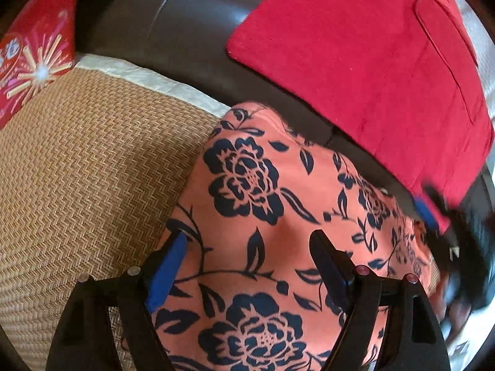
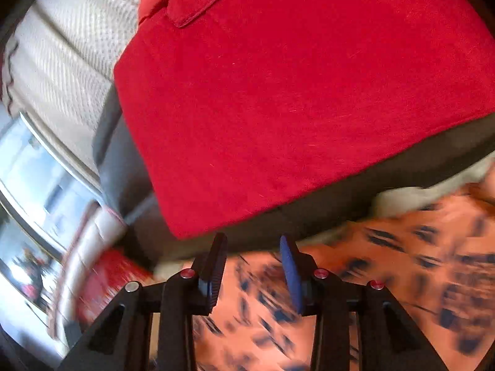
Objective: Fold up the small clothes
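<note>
Salmon-orange garment (image 1: 263, 204) w/ navy floral print, rumpled, lying on woven mat (image 1: 86, 160) at its back edge. Red garment (image 1: 355, 49), flat, draped over dark sofa back (image 1: 173, 31).

Left claw (image 1: 249, 238) wide, right claw (image 2: 253, 244) seemingly narrower.

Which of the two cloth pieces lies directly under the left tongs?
The orange cloth with dark flowers, not the plain red one, which lies beyond it.

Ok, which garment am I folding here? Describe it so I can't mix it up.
Start at the dark leather sofa and its woven straw mat. The garment lies partly on the mat, below the red cloth. It alone is patterned: salmon-orange with dark navy roses and leaves; the cloth is plain red.
</note>
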Tool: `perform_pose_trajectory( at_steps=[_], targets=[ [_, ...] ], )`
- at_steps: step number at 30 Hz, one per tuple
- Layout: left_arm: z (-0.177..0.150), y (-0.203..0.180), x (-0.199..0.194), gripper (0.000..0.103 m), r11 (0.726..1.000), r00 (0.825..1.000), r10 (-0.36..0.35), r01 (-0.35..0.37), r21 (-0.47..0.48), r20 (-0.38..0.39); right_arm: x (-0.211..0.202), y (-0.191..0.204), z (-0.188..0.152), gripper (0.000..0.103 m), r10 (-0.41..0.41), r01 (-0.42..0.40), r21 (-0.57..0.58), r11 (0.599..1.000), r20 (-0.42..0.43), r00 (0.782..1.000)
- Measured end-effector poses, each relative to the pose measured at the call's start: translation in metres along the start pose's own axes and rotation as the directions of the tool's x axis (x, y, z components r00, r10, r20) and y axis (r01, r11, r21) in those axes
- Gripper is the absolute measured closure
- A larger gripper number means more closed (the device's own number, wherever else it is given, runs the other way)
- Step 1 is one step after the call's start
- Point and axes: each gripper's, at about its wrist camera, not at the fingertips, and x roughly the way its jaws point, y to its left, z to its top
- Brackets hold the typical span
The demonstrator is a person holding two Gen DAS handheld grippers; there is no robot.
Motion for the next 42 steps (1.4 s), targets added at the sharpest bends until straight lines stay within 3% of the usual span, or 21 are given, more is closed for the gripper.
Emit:
perform_pose_trajectory(
  at_steps=[3, 7, 9, 11, 13, 18, 21, 22, 25, 26, 27, 30, 33, 37, 40, 42],
  targets=[
    [-0.003, -0.001, -0.007, 0.021, 1.000, 1.000, 0.009, -0.009, -0.009, -0.002, -0.041, -0.019, -0.012, 0.063, -0.090, 0.089, -0.016, 0.996, -0.019, 0.996],
    [-0.018, -0.005, -0.005, 0.021, 0.991, 0.993, 0.121, -0.119, 0.055, -0.020, -0.100, -0.058, -0.022, 0.063, -0.234, 0.233, 0.026, 0.972, 0.013, 0.972],
    [-0.029, 0.002, 0.005, 0.021, 0.976, 0.978, 0.203, -0.198, 0.089, -0.056, -0.122, -0.089, -0.029, 0.064, -0.297, 0.297, 0.080, 0.951, -0.015, 0.955],
    [-0.036, 0.001, 0.003, 0.021, 0.966, 0.972, 0.232, -0.225, 0.124, -0.042, -0.125, -0.116, -0.039, 0.065, -0.347, 0.357, 0.131, 0.925, -0.088, 0.934],
    [-0.041, 0.000, -0.003, 0.021, 0.965, 0.971, 0.237, -0.230, 0.128, -0.043, -0.136, -0.125, -0.048, 0.065, -0.296, 0.311, 0.151, 0.938, -0.112, 0.949],
    [-0.062, 0.002, -0.029, 0.021, 0.973, 0.980, 0.200, -0.199, 0.115, -0.001, -0.175, -0.112, -0.062, 0.064, -0.289, 0.296, 0.111, 0.949, -0.074, 0.954],
    [-0.077, -0.003, -0.031, 0.021, 0.953, 0.969, 0.247, -0.245, 0.177, 0.008, -0.170, -0.126, -0.081, 0.063, -0.216, 0.245, 0.174, 0.954, -0.171, 0.961],
    [-0.080, -0.001, -0.032, 0.021, 0.954, 0.968, 0.250, -0.247, 0.169, 0.003, -0.175, -0.130, -0.085, 0.064, -0.198, 0.228, 0.178, 0.957, -0.169, 0.965],
    [-0.096, 0.013, -0.056, 0.021, 0.981, 0.983, 0.179, -0.181, 0.074, 0.024, -0.198, -0.134, -0.089, 0.061, -0.119, 0.150, 0.258, 0.955, -0.132, 0.984],
    [-0.101, 0.018, -0.066, 0.021, 0.986, 0.986, 0.159, -0.161, 0.044, 0.043, -0.202, -0.136, -0.092, 0.044, -0.102, 0.133, 0.284, 0.950, -0.120, 0.987],
    [-0.106, 0.024, -0.071, 0.021, 0.989, 0.988, 0.145, -0.146, 0.020, 0.055, -0.210, -0.140, -0.095, 0.037, -0.097, 0.125, 0.313, 0.942, -0.106, 0.990],
    [-0.124, 0.047, -0.079, 0.021, 0.990, 0.997, 0.075, -0.071, -0.126, 0.030, -0.232, -0.153, -0.101, 0.036, -0.074, 0.095, 0.372, 0.924, -0.071, 0.995],
    [-0.133, 0.063, -0.072, 0.019, 0.966, 0.999, -0.036, 0.027, -0.258, -0.031, -0.240, -0.168, -0.110, 0.032, -0.060, 0.095, 0.432, 0.897, -0.095, 0.994],
    [-0.127, 0.045, -0.078, 0.018, 0.962, 0.993, -0.114, 0.116, -0.248, 0.023, -0.227, -0.184, -0.120, 0.032, 0.047, 0.006, 0.545, 0.839, -0.084, 0.995],
    [-0.121, 0.046, -0.059, 0.019, 0.948, 0.990, -0.136, 0.136, -0.289, 0.019, -0.219, -0.192, -0.113, 0.033, 0.051, -0.024, 0.571, 0.820, -0.032, 0.998],
    [-0.115, 0.046, -0.056, 0.019, 0.938, 0.987, -0.143, 0.159, -0.308, 0.076, -0.214, -0.197, -0.108, 0.033, 0.044, -0.045, 0.588, 0.807, 0.016, 0.999]
  ],
)
